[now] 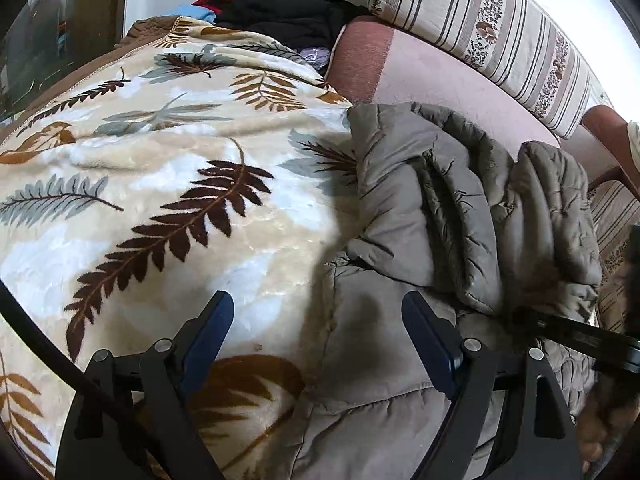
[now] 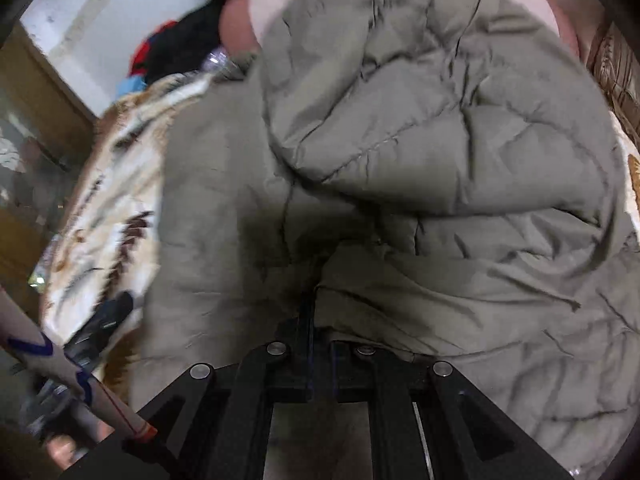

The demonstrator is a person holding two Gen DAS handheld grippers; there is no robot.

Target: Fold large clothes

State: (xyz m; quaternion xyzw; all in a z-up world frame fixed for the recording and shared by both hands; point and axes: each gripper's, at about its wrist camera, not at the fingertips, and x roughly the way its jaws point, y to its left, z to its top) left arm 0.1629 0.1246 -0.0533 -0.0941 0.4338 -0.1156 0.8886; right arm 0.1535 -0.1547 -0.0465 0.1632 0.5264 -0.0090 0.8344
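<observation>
Your left tool (image 1: 318, 312) hangs with its jaws spread wide, pinching nothing, over the near left edge of the grey padded jacket (image 1: 452, 208), where that edge meets the leaf-print blanket (image 1: 160, 184). Your right tool (image 2: 320, 308) has its jaws pressed together, and jacket fabric bunches at their tips; it appears to pinch a fold of the jacket (image 2: 420, 140), though the tips sit in shadow.

The jacket lies on the blanket and partly on the pink cushion (image 1: 440, 76) behind it. A sleeve or side panel is already doubled over its middle, forming a raised roll. In the left wrist view the right tool (image 1: 576, 336) enters from the right, low over the jacket. A pile of dark and red clothes (image 1: 280, 8) rests at the far end, well apart from the work, and a striped bolster (image 1: 500, 24) runs along the wall.

The step in hand, as judged from this layout, is carrying a gathered part of the jacket over the body to make the next fold. To do it well:
- keep the right tool's pinch firm, since slick padded cloth is likely to slip
- bring the left tool down onto the near edge and close it on the jacket only, not on the blanket beneath
- lift both sides level so the fold line stays straight
- lay the layer down flat and press out trapped air, as the padding will tend to spring back
</observation>
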